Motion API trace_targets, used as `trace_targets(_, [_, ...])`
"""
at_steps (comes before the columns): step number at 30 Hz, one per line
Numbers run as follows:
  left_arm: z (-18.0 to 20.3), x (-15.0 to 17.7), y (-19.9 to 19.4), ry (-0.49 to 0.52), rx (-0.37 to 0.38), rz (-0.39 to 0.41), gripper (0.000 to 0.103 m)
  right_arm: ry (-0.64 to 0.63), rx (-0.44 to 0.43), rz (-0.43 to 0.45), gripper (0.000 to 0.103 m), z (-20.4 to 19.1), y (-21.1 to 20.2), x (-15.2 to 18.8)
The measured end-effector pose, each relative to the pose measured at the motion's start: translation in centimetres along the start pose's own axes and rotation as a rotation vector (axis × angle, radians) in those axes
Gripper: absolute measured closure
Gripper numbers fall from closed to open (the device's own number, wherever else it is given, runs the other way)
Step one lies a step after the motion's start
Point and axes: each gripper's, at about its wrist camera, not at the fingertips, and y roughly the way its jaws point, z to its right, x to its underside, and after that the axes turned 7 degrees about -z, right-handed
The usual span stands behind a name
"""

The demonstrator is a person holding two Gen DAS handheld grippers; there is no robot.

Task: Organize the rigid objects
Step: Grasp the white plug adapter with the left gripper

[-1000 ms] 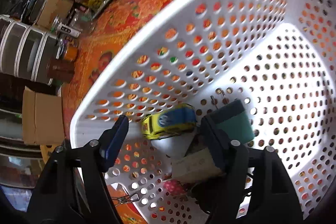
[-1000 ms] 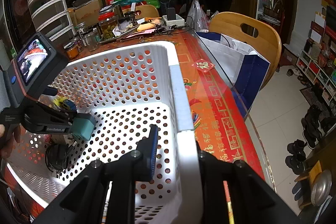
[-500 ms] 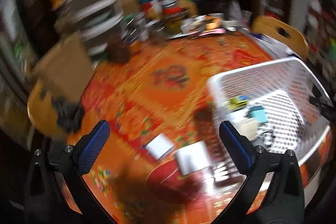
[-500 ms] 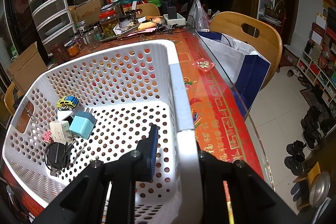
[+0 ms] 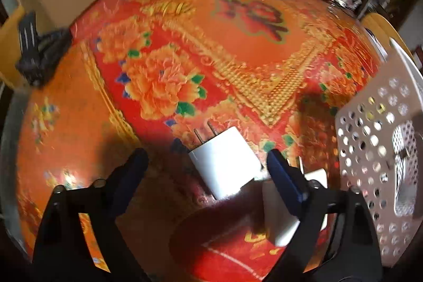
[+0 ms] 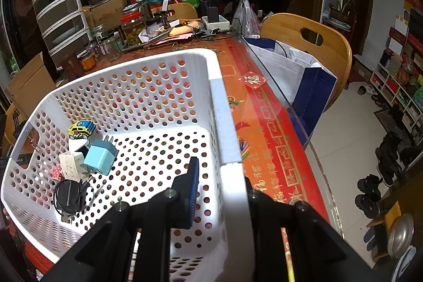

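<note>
Next thing: a white plug (image 5: 224,161) lies on the red flowered tablecloth (image 5: 246,52), outside the basket.
Where it lies from my left claw (image 5: 206,167): right between the two fingers, a little nearer the right-hand finger, and I judge slightly ahead of the tips.
Its long axis: running from near-right to far-left, prongs pointing away from me; my fingers stand either side of its flanks, so I judge a straight drop and squeeze would catch it across the short way.
Left claw state: spread wide, holding nothing.
Nearer hand: the left, plainly; it hovers over the plug.
Right claw (image 6: 220,177): clamped on the near wall of the white basket (image 6: 148,65), one finger inside, the other outside.
Basket from the plug: off to the right of my left claw, its holed wall close by.
Already in the basket: a blue plug (image 6: 100,156), a toy car (image 6: 79,128), a black adapter (image 6: 67,196) and some small pieces.
Hard to make out: a second white block (image 5: 280,216) sits partly behind my left claw's right finger; the left view is blurred, so I cannot tell whether it touches the plug. The right claw's outer finger is hidden by the basket wall.
</note>
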Motion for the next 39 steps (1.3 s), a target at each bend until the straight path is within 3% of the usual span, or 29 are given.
trace_targets(4, [0.2, 0.2, 1.1, -0.029, -0.005, -0.002, 0.019, -0.003, 0.005, -0.002, 0.085, -0.1, 0.0, -0.1])
trace_targets(7, [1.1, 0.1, 1.6, -0.029, -0.059, 0.012, 0.024, -0.001, 0.004, -0.001, 0.085, -0.1, 0.0, -0.1])
trace_targets(10, [1.7, 0.3, 1.3, -0.016, -0.07, 0.03, 0.048, 0.0, 0.003, -0.001, 0.085, -0.1, 0.0, -0.1])
trace_targets(16, [1.8, 1.1, 0.7, 0.001, -0.063, 0.064, 0.049, -0.001, 0.0, 0.0, 0.085, -0.1, 0.0, -0.2])
trace_targets(29, [-0.2, 2.4, -4.0, -0.019, -0.087, 0.237, 0.049, -0.004, 0.0, 0.0, 0.085, -0.1, -0.1, -0.2])
trace_targets(39, [0.5, 4.3, -12.3, 0.0, -0.229, 0.422, 0.049, -0.01, -0.007, 0.004, 0.085, -0.1, -0.1, -0.3])
